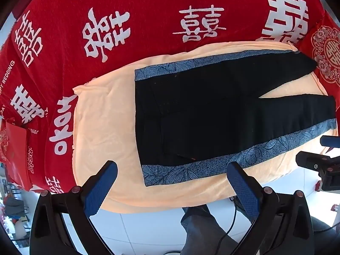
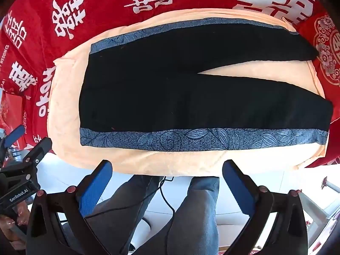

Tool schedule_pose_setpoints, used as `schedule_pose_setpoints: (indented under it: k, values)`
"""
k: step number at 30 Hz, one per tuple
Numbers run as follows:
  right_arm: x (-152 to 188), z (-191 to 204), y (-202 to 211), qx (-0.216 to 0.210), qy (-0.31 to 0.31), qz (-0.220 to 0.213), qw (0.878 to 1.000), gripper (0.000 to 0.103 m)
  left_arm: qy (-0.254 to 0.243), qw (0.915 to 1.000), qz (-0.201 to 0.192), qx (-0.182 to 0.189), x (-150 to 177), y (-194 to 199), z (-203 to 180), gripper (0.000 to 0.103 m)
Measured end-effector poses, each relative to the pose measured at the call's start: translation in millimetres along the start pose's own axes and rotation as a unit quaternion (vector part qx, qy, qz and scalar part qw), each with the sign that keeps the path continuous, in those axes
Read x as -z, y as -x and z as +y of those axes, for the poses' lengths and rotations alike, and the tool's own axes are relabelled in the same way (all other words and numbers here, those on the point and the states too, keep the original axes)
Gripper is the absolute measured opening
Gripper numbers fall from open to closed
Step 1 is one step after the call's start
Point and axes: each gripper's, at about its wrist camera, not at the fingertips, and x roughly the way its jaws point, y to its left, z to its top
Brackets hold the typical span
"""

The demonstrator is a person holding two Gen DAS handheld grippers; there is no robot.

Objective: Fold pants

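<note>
The pants point(image 2: 170, 89) are black with a blue leaf-patterned stripe down each outer side, and they lie flat and unfolded — waistband to the left, legs to the right. The two legs spread slightly apart — a narrow wedge of gap opens between them toward the hems.

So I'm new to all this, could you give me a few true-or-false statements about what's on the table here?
1. The pants lie flat and unfolded, legs apart. True.
2. The left gripper is clamped on the waistband. False: it is open and holds nothing.
3. The pants rest on a peach towel. True.
4. The cloth under the towel is green. False: it is red with white characters.
5. The right gripper is open. True.
</note>
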Motion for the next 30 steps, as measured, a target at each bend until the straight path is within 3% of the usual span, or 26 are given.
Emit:
schedule_pose_setpoints:
  k: [8,15,26,30]
  values:
    - [0,0,2,0.005,0.004,-0.002,1.0,0.103,-0.004,0.9999,-0.01,-0.012,3,6,3,0.103]
    - [2,0,3,0.008,0.006,-0.004,1.0,0.103,0.001,1.0,0.007,0.007,3,2,7,0.103]
    - [2,-2,5,0.009,0.022,-0.008,1.0,0.103,0.017,0.9996,0.023,0.0,4,2,-1,0.103]
    - [2,-6,5,0.009,0.038,-0.009,0.999,0.103,0.02,0.9989,0.037,-0.023,6,4,-13,0.103]
